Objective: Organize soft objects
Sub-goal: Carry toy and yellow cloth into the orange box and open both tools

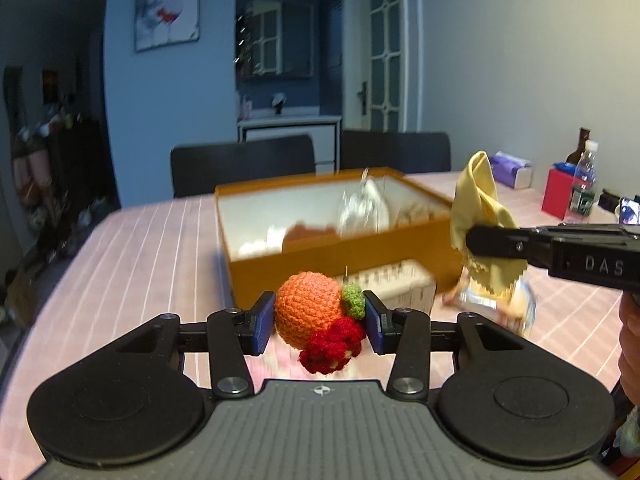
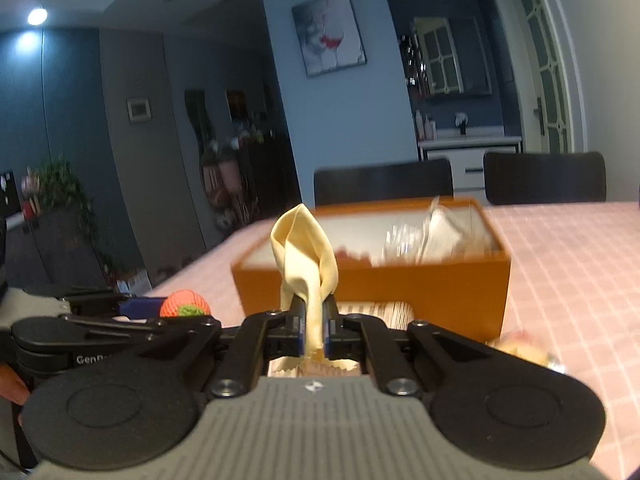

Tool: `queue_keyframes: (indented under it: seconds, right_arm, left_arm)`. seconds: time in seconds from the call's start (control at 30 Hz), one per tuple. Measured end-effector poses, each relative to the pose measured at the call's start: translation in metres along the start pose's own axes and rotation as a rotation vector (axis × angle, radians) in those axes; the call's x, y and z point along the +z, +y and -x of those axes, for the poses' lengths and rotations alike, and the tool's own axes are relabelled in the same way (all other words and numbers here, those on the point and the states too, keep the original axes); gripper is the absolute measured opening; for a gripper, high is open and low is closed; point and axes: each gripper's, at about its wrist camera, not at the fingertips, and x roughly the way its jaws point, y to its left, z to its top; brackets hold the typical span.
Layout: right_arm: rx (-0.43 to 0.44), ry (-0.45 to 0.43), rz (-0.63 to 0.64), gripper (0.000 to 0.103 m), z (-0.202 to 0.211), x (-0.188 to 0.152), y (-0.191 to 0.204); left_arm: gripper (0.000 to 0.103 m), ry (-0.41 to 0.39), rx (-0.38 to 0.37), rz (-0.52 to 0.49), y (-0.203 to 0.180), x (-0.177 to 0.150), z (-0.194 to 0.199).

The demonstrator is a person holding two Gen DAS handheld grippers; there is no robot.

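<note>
My left gripper (image 1: pixel 319 322) is shut on an orange crocheted ball (image 1: pixel 308 314) with a green leaf and red tuft, held above the pink table. My right gripper (image 2: pixel 314 326) is shut on a yellow cloth (image 2: pixel 306 254), held in front of an open orange box (image 2: pixel 400 288). In the left wrist view the box (image 1: pixel 320 268) lies just beyond the ball, with the right gripper (image 1: pixel 478 242) and cloth (image 1: pixel 480 204) at its right corner. The box holds white and clear soft items (image 1: pixel 364 204). The ball also shows in the right wrist view (image 2: pixel 185 304).
A white carton (image 1: pixel 404 286) and a crinkly snack packet (image 1: pixel 496 306) lie in front of the box. A water bottle (image 1: pixel 583 184), red box (image 1: pixel 558 196), tissue pack (image 1: pixel 514 168) and brown bottle stand at the far right. Two black chairs (image 1: pixel 244 164) stand behind the table.
</note>
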Motion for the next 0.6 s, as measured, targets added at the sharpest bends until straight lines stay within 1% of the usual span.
queue_keyframes:
  seconds: [0.07, 0.13, 0.27, 0.33, 0.43, 0.5, 0.6]
  right_arm:
    - [0.001, -0.032, -0.009, 0.005, -0.006, 0.016, -0.003]
    - [0.008, -0.047, -0.026, 0.005, -0.017, 0.031, -0.005]
    - [0.033, -0.044, -0.051, 0.006, -0.046, 0.057, -0.008]
    - [0.021, -0.032, -0.065, 0.006, -0.064, 0.068, -0.009]
    - [0.024, 0.042, -0.089, 0.006, -0.098, 0.084, -0.014]
    - [0.035, 0.104, -0.093, 0.006, -0.123, 0.091, -0.018]
    - [0.017, 0.207, -0.104, 0.007, -0.162, 0.098, -0.022]
  left_arm:
    - [0.052, -0.011, -0.006, -0.031, 0.0, 0.016, -0.005]
    - [0.052, 0.003, -0.017, -0.061, 0.0, 0.031, -0.015]
    - [0.052, 0.03, -0.002, -0.128, 0.004, 0.055, -0.039]
    - [0.052, 0.046, -0.012, -0.134, 0.011, 0.064, -0.053]
    - [0.052, 0.09, -0.042, -0.149, 0.02, 0.074, -0.076]
    - [0.052, 0.133, -0.036, -0.18, 0.024, 0.077, -0.094]
    - [0.052, 0.2, -0.017, -0.23, 0.027, 0.079, -0.12]
